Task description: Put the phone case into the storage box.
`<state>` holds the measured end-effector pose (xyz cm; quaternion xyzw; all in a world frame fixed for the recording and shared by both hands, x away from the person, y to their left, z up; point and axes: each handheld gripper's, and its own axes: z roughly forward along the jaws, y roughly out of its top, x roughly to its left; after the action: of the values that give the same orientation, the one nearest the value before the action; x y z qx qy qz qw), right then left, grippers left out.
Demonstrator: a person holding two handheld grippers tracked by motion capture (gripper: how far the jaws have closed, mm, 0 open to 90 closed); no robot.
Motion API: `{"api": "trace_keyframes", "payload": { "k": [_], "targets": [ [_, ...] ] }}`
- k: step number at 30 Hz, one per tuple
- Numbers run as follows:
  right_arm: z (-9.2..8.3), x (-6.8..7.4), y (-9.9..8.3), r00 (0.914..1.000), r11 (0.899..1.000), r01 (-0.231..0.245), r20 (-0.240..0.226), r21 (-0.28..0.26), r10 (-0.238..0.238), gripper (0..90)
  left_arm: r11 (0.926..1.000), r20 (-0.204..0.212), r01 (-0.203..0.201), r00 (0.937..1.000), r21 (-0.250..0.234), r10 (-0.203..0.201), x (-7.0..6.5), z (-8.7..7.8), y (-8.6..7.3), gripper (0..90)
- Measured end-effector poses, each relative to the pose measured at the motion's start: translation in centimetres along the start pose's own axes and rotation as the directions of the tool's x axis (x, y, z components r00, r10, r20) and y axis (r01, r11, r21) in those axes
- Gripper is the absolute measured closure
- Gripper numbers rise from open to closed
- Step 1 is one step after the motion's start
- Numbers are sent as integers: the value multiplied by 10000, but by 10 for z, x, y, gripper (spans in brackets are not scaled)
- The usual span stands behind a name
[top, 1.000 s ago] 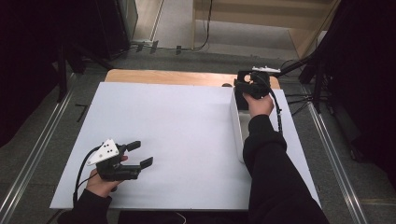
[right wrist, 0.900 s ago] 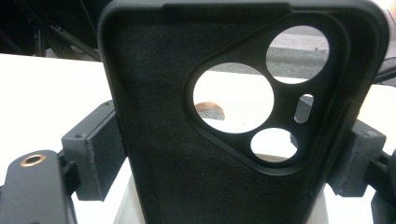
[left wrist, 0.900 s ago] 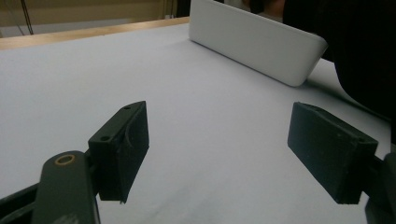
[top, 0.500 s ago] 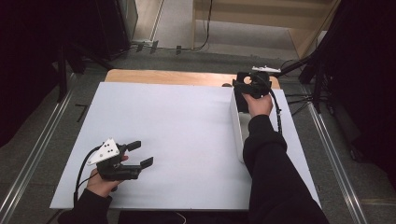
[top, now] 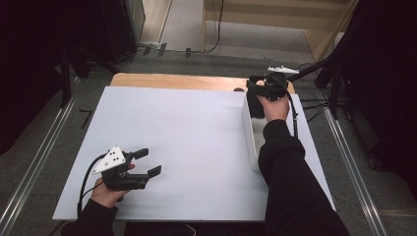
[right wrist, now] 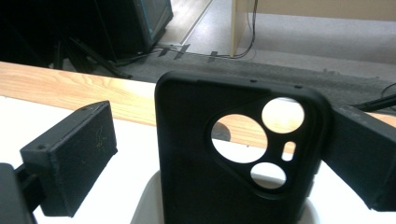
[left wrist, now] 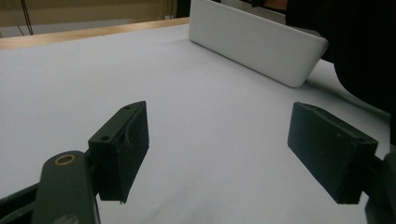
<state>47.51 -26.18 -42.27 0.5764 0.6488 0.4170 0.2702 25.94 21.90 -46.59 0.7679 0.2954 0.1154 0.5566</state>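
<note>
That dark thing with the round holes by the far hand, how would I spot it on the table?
Start at the white sheet covering the table, then follow its right edge to the long white tray. At the tray's far end a black phone case stands upright, between the open jaws of the right gripper. Round camera cut-outs showing the wood behind mark it out.

Grey floor (top: 196,29), dark surroundings

Left gripper (top: 147,162) low at the near left, jaws apart with nothing between them, left hand (top: 110,189) wrapped round its body, right gripper (top: 255,96) far ahead on an outstretched sleeved arm, its jaws just opened wide.
</note>
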Motion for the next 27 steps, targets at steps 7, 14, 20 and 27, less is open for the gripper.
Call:
{"api": "trace_keyframes", "payload": {
  "k": [7,14,20,27],
  "targets": [
    [-8,-1,9,10000,9997,9,-4,-230,-9,0,10000,-20,-37,10000,55,37,0,1,0,206],
    [-17,0,20,10000,9993,50,-24,-368,-51,0,10000,22,-30,10000,18,30,0,2,0,206],
    [-26,5,26,9993,9993,-20,-383,-386,5,0,10000,30,-38,10000,92,38,1,2,1,206],
    [-35,11,28,9966,9994,-58,-829,-356,28,0,10000,64,52,10000,-7,-51,2,4,1,206]
  ]
}}
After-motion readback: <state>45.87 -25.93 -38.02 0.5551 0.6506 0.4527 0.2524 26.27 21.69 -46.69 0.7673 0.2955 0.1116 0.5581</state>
